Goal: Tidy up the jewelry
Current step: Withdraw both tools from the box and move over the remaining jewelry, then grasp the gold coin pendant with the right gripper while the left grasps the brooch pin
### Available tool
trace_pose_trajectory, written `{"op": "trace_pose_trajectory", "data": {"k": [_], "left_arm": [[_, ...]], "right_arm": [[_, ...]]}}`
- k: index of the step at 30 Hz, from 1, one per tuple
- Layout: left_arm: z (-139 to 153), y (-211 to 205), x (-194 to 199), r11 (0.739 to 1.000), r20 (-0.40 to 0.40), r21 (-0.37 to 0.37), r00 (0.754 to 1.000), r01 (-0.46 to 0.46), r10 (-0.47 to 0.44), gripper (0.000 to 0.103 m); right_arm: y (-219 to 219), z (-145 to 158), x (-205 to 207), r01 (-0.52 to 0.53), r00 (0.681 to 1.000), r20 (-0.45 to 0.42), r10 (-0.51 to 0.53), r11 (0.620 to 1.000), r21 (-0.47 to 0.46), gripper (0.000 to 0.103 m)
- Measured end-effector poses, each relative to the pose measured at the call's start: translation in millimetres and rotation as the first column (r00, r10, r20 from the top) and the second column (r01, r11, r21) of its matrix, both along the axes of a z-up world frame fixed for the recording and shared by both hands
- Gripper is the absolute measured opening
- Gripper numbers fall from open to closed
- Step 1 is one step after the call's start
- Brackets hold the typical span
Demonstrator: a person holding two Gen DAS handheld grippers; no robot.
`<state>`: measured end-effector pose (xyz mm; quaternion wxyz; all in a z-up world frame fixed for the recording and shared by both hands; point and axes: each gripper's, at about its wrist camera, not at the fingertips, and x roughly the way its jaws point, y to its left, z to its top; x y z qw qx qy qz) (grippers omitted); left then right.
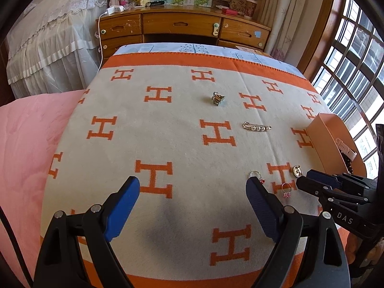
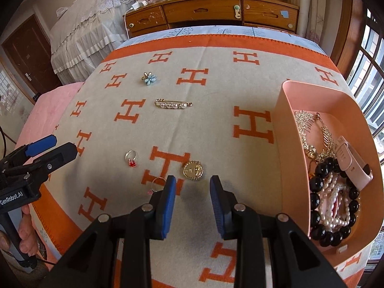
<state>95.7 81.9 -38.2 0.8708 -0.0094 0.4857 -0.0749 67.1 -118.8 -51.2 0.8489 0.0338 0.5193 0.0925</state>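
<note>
Both tools are seen empty with jaws apart: the right tool [image 2: 193, 187] at lower centre, the left tool [image 1: 193, 192] wider. Five jewelry pieces are counted loose on the blanket [image 2: 216, 91]: two rings [image 2: 130, 158], one gold brooch [image 2: 193, 170], one pearl pin [image 2: 173, 104], one flower clip [image 2: 148, 78]. One pink tray [image 2: 285, 124] at right holds more.

Five loose pieces lie apart on the blanket: a blue flower brooch [image 2: 148, 78], a pearl pin [image 2: 173, 104], two rings [image 2: 131, 158], and a gold round brooch [image 2: 193, 170]. The pink tray [image 2: 283, 129] beside them holds beads, pearls and a watch.
</note>
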Motion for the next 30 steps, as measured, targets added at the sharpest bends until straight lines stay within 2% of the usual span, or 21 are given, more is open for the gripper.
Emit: {"op": "trace_pose_trajectory", "data": {"k": [8,14,15,16,20,22,25,27,30], "left_arm": [[-4,-1,4,1.000,-0.011,0.000,1.000,0.005,-0.005,0.089],[-5,-5,9,1.000,-0.014,0.005,1.000,0.021,-0.021,0.089],[-4,-7,10,0.999,-0.013,0.006,0.999,0.031,-0.031,0.089],[-4,-10,12,0.999,-0.012,0.006,0.999,0.044,-0.044,0.089],[1,-27,24,0.990,-0.003,0.004,0.990,0.139,-0.139,0.089],[4,-43,32,0.972,0.015,0.025,0.972,0.235,-0.235,0.089],[6,-69,43,0.915,0.033,0.117,0.919,0.387,-0.393,0.089],[4,-86,52,0.876,0.037,0.189,0.888,0.444,-0.459,0.089],[-4,-104,68,0.824,0.008,0.250,0.849,0.509,-0.528,0.088]], "right_arm": [[3,-4,5,-0.007,0.998,0.057,0.008,1.000,-0.016,0.030],[14,-6,2,-0.055,0.993,0.101,0.065,0.993,-0.107,0.027],[16,-6,1,-0.059,0.991,0.107,0.073,0.990,-0.130,0.021],[17,-6,0,-0.063,0.990,0.114,0.081,0.987,-0.149,0.019],[9,-6,-3,-0.060,0.990,0.117,0.072,0.992,-0.109,0.019],[5,-6,-6,-0.058,0.991,0.117,0.067,0.995,-0.082,0.019],[1,-6,-11,-0.062,0.991,0.115,0.067,0.997,-0.052,0.019],[-1,-5,-15,-0.068,0.991,0.113,0.071,0.997,-0.029,0.019],[-5,-6,-19,-0.066,0.991,0.115,0.066,0.998,0.003,0.019]]}}
